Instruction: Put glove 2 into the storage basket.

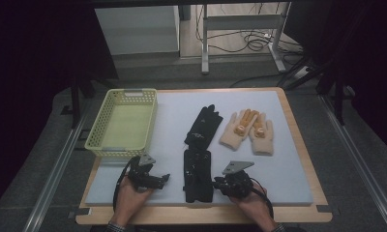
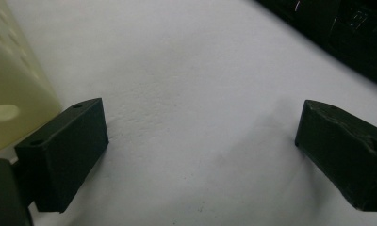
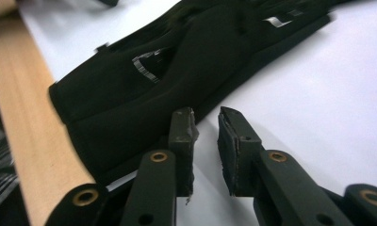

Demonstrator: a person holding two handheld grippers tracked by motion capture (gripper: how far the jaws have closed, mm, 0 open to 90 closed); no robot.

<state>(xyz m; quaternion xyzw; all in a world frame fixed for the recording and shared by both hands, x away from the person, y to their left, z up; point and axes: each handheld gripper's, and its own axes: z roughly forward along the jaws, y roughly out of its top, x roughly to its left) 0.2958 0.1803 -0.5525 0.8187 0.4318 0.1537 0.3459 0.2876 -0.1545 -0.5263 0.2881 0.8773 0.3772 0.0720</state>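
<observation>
Two black gloves lie in the middle of the grey mat [image 1: 288, 174]: one farther off [image 1: 203, 125], one near the front edge [image 1: 197, 176]. A pair of beige gloves [image 1: 248, 131] lies to their right. My left gripper [image 1: 163, 178] rests on the mat left of the near black glove, its jaws wide apart [image 2: 200, 125] over bare mat. My right gripper [image 1: 216, 183] sits at that glove's right side. Its jaws [image 3: 206, 117] stand a narrow gap apart with nothing between them, the tips right at the edge of the near black glove [image 3: 144, 89].
A pale yellow-green perforated basket [image 1: 121, 123] stands at the mat's back left; its wall [image 2: 7, 84] is close to my left gripper. The mat lies on a wooden board [image 1: 305, 145]. Beyond it are table legs and cables on the floor.
</observation>
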